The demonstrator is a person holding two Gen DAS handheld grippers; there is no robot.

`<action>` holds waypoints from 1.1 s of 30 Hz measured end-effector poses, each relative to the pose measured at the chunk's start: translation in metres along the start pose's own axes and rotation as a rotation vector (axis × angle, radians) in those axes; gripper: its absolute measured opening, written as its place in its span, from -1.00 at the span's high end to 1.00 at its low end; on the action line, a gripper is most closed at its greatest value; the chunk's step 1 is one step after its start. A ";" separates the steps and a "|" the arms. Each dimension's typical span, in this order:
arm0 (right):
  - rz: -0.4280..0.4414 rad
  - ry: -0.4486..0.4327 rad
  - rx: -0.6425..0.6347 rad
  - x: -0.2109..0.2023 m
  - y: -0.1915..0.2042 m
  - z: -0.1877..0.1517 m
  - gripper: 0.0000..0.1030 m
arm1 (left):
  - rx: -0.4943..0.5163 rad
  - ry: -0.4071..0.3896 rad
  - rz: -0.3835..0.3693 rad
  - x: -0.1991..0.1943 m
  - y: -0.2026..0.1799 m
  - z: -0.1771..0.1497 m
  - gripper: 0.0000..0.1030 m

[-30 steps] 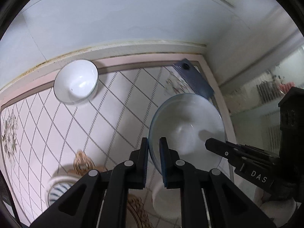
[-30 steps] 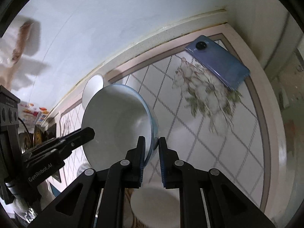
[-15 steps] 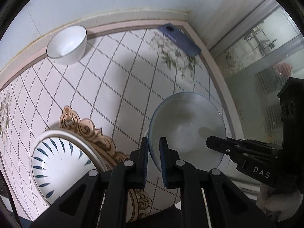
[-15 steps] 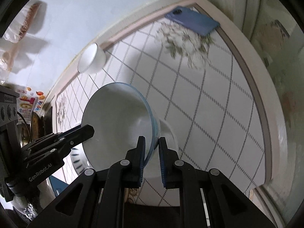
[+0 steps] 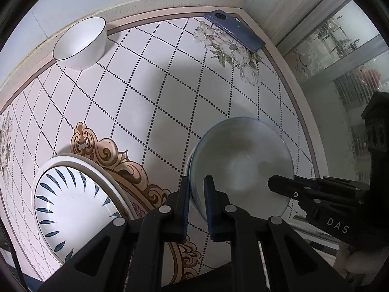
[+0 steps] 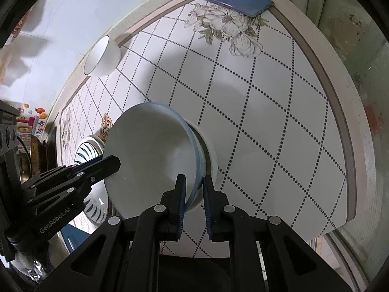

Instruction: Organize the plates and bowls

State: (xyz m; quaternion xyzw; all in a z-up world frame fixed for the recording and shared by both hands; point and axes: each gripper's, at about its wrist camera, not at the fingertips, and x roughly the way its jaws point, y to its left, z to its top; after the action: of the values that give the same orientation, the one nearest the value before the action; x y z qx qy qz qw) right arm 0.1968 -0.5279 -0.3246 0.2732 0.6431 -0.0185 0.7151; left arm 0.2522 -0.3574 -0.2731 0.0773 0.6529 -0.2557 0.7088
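Tongs on both sides clamp one blue-rimmed bowl (image 5: 240,160) by opposite edges of its rim: the left tongs (image 5: 196,194) are closed hard on the rim nearest them, one pad inside the bowl and one outside, and the right tongs (image 6: 194,194) are closed the same way on the opposite edge. In the left wrist view the right tongs reach in from the right over the bowl's inside; in the right wrist view the left tongs reach in from the left. The bowl is tilted, and beneath it a white dish shows in the right wrist view; whether the two touch cannot be told. Beside the bowl, a white plate with dark blue leaf marks (image 5: 73,209) lies on the worktop (image 5: 150,92), which has a dotted diamond grid and a brown scroll ornament. Farther off, a small white bowl with a dark rim (image 5: 81,42) stands at the worktop's back edge, well apart from the held bowl. In the far corner, a blue phone (image 5: 234,32) lies face down over a printed flower.
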 end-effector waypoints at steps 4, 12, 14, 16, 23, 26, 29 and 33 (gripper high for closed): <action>-0.004 0.014 -0.001 0.006 -0.001 0.000 0.70 | 0.010 0.005 0.018 0.003 -0.002 0.001 0.81; -0.040 0.036 -0.032 0.012 0.005 0.003 0.70 | 0.008 0.024 0.036 0.011 -0.001 0.000 0.81; -0.052 0.042 -0.043 0.013 0.006 0.003 0.67 | 0.009 0.022 0.048 0.012 -0.001 0.001 0.81; -0.047 0.048 -0.043 0.013 0.006 0.005 0.67 | 0.004 0.026 0.035 0.011 0.002 0.001 0.81; -0.037 0.061 -0.032 -0.005 0.006 0.017 0.66 | -0.053 -0.016 -0.007 -0.025 0.022 0.010 0.78; 0.005 0.023 -0.035 -0.028 0.016 0.037 0.55 | -0.155 -0.077 -0.024 -0.053 0.054 0.034 0.59; 0.061 -0.010 -0.050 -0.040 0.033 0.065 0.05 | -0.252 -0.140 -0.016 -0.068 0.090 0.058 0.59; 0.156 -0.051 -0.096 -0.029 0.075 0.121 0.00 | -0.412 -0.165 0.000 -0.068 0.154 0.095 0.59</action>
State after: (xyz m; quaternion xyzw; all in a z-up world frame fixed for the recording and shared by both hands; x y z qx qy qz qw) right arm 0.3302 -0.5244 -0.2671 0.2875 0.6015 0.0613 0.7428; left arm 0.4062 -0.2500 -0.2288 -0.0905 0.6313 -0.1223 0.7605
